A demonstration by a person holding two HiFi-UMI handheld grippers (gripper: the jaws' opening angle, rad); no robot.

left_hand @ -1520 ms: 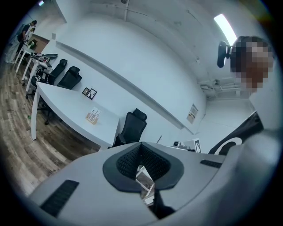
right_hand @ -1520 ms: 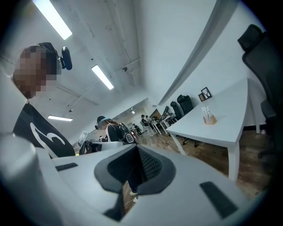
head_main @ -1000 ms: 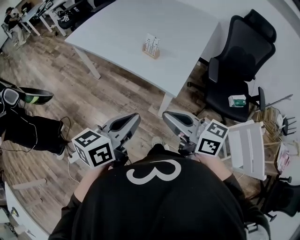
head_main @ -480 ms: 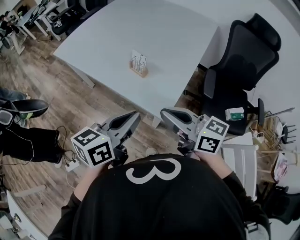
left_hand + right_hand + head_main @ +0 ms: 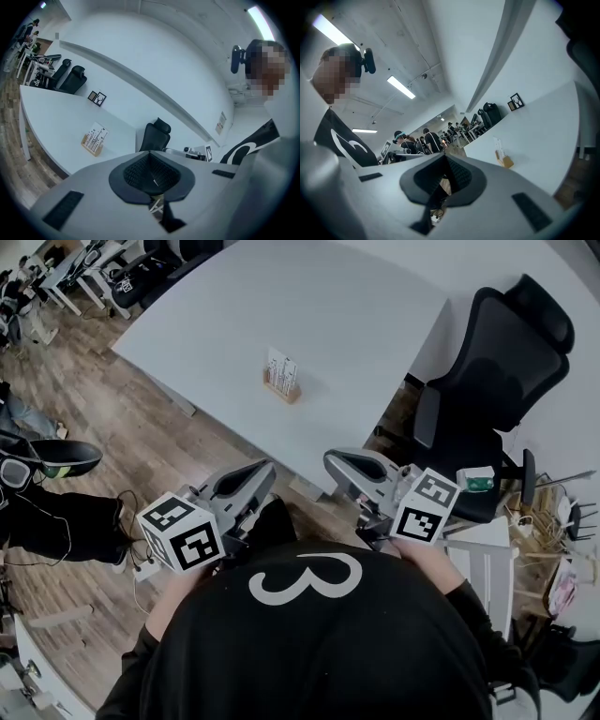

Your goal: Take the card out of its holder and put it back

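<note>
Shut and empty, my left claw (image 5: pixel 255 474) and right claw (image 5: pixel 339 465) hang close to my chest, the card (image 5: pixel 282 367) upright in its holder (image 5: pixel 281 388) on the bench (image 5: pixel 356 324), likely beyond reach.

The card (image 5: pixel 282 367) is a small white rectangle printed with thin dark vertical marks. It stands on its lower edge, seated in the holder (image 5: pixel 281 388), and tilts slightly back. The holder is a low block of light wood, resting flat on the white counter (image 5: pixel 347 315). It stands alone, a little in from the counter's near edge and well short of the middle.
</note>
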